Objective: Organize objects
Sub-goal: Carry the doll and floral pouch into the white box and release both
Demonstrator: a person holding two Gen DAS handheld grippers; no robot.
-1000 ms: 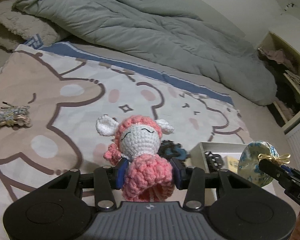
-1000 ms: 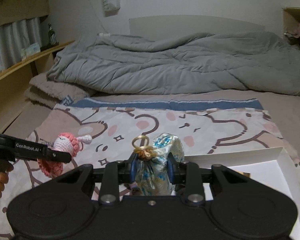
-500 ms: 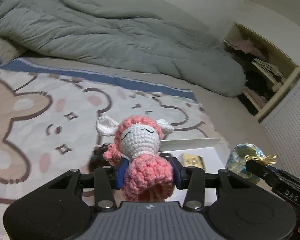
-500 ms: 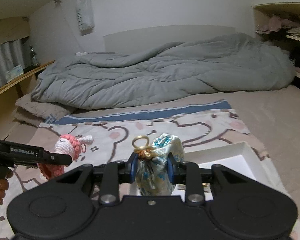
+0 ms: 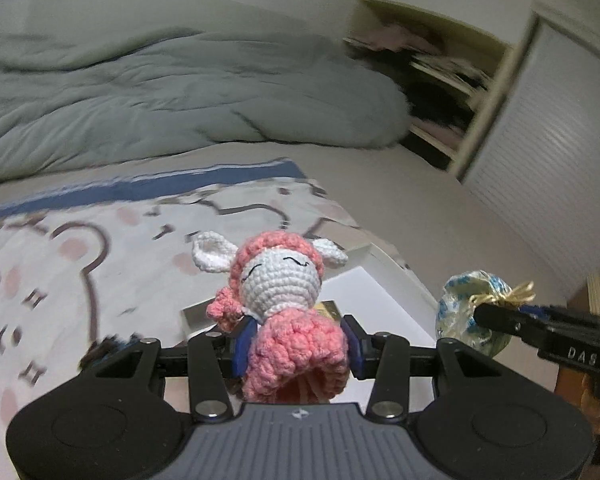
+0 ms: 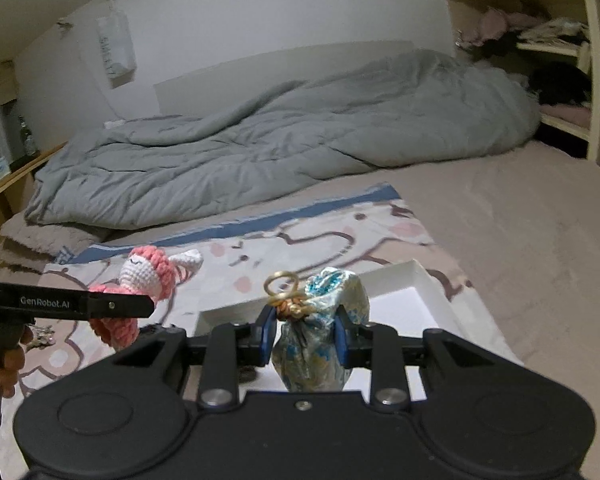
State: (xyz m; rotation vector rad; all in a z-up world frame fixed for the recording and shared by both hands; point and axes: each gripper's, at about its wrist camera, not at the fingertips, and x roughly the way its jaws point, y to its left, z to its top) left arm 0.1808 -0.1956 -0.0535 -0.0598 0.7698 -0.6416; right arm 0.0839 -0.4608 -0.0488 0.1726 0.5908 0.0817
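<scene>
Two claws are in view, each carrying one object above a bed. Furthest left in the right wrist view, the left claw (image 6: 132,307) pinches a pink crocheted doll (image 6: 146,280) by its skirt; in its own camera the doll (image 5: 278,280) stands upright between the blue pads, white face and ears above a pink bonnet, held clear of the bedding. Below and behind it lies a cartoon bear blanket (image 5: 60,272), with a small dark object (image 5: 108,350) resting on it just left of the claw, too blurred to identify. A crumpled grey duvet (image 5: 160,92) fills the far side of the bed. Next comes a shallow white box (image 6: 410,300) sitting on the blanket, its near part under both claws; a yellowish item (image 5: 326,307) lies inside it, partly hidden by the doll. Further right, the right claw (image 6: 306,340) is pressed onto a blue-and-white patterned pouch (image 6: 320,336) tied at the neck with gold cord and a ring, held upright over the box. At the far right stands an open shelf unit (image 6: 556,60) holding clothes.
</scene>
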